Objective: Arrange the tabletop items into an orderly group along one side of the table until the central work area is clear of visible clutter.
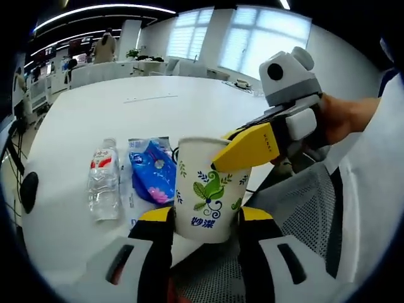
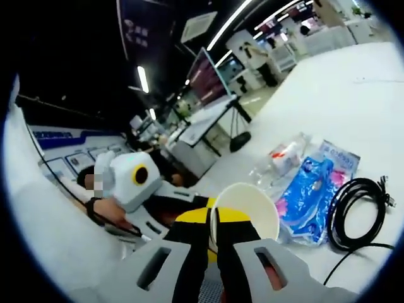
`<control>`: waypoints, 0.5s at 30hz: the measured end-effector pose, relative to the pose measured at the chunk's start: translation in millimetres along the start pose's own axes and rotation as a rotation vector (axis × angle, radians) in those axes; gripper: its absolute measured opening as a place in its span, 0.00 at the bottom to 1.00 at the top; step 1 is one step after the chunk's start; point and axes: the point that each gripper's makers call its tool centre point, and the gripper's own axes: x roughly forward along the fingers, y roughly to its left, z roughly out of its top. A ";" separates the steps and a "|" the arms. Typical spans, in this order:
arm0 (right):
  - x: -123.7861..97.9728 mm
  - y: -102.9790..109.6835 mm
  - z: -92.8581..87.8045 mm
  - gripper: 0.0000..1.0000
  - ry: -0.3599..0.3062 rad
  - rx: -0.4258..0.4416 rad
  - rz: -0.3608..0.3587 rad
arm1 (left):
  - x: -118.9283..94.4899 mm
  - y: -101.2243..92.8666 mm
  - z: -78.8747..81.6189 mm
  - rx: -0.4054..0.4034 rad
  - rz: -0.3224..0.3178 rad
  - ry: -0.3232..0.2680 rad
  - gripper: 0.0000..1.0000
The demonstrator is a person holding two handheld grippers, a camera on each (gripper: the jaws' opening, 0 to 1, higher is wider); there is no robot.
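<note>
A white paper cup [image 1: 207, 189] with green leaves stands at the near edge of the white table [image 1: 158, 101]. My left gripper [image 1: 205, 218] holds its lower body, one yellow-tipped jaw on each side. My right gripper [image 1: 219, 165] reaches in from the right and pinches the cup's rim. In the right gripper view the cup [image 2: 251, 208] shows its open mouth, with my right gripper [image 2: 214, 238] shut on the rim wall and the left gripper [image 2: 208, 216] below it. A clear water bottle [image 1: 104, 180] and a blue packet [image 1: 153, 170] lie left of the cup.
A coiled black cable [image 2: 356, 208] lies on the table beyond the blue packet [image 2: 309, 189] and the bottle [image 2: 284, 158]. A grey mesh chair [image 1: 297, 208] stands at the table's near edge. Desks and monitors fill the room behind.
</note>
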 end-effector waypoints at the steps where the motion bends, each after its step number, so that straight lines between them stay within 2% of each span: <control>1: 0.6 -0.9 0.9 0.00 0.000 -0.005 -0.004 | 0.0 0.8 0.0 -0.004 0.006 -0.002 0.40; 5: -0.6 -8.1 4.1 0.00 -0.008 -0.009 -0.029 | -2.4 12.4 -4.8 -0.022 0.074 0.006 0.39; 12: -7.9 -23.4 12.4 0.00 -0.030 0.004 -0.062 | -11.1 27.8 -11.3 -0.058 0.138 -0.005 0.39; 15: -9.5 -29.2 13.9 0.00 -0.036 0.012 -0.075 | -12.7 33.8 -7.7 -0.076 0.168 -0.023 0.39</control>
